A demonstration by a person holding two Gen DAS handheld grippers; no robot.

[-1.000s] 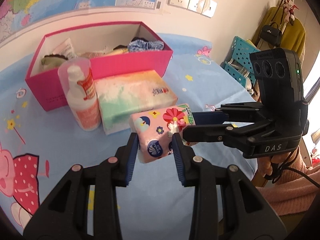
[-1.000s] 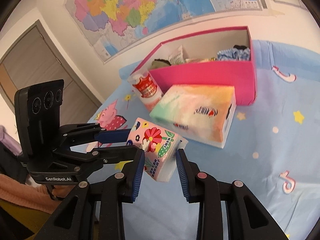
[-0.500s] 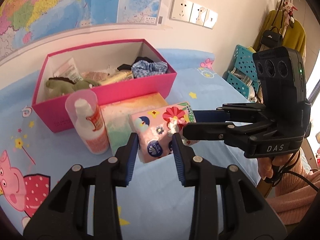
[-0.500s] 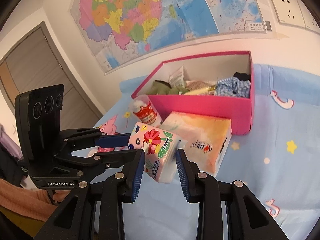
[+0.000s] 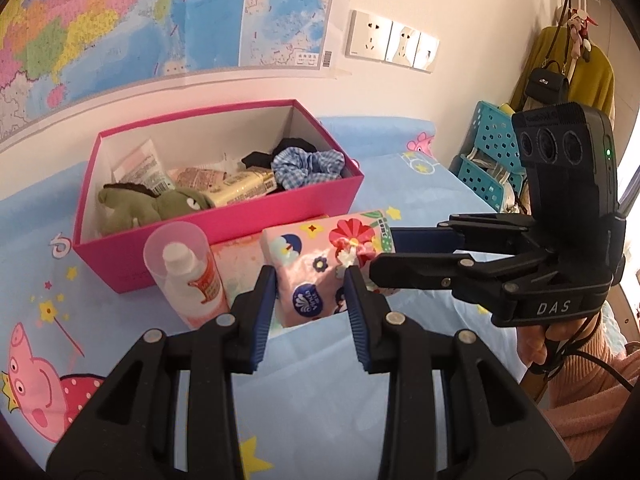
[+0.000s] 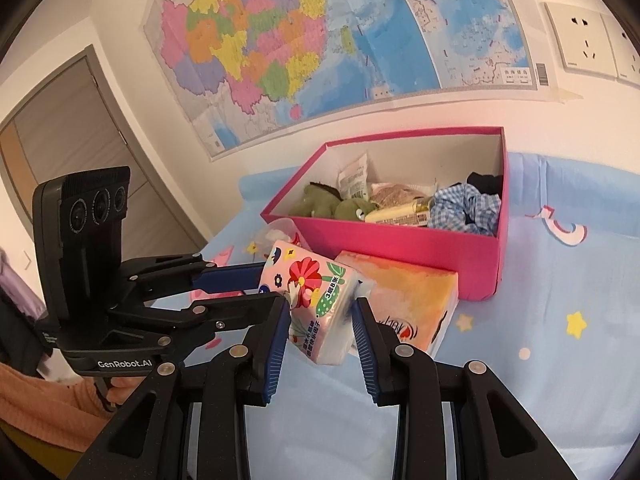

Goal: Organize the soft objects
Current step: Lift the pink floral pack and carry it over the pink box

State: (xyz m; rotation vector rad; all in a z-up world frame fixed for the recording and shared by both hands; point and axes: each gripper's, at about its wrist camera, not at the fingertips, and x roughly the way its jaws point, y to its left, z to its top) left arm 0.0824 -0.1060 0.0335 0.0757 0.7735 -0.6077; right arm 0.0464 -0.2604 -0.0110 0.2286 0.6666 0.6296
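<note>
Left wrist view: the left gripper was clamped on the near end of the pink tissue pack, its blue pads pressed against both sides. The right gripper reached in from the right and gripped the pack's far end. The pack was held clear of the blue sheet, in front of the pink box. The box stood near the sheet's far edge, by the wall, and contained a green plush toy, a checked scrunchie and packets. A capped bottle stood against the box's near wall, with a larger tissue pack beside it

Right wrist view: the right gripper held the pink tissue pack between its pads; the left gripper gripped it from the left. The larger tissue pack lay touching the pink box
</note>
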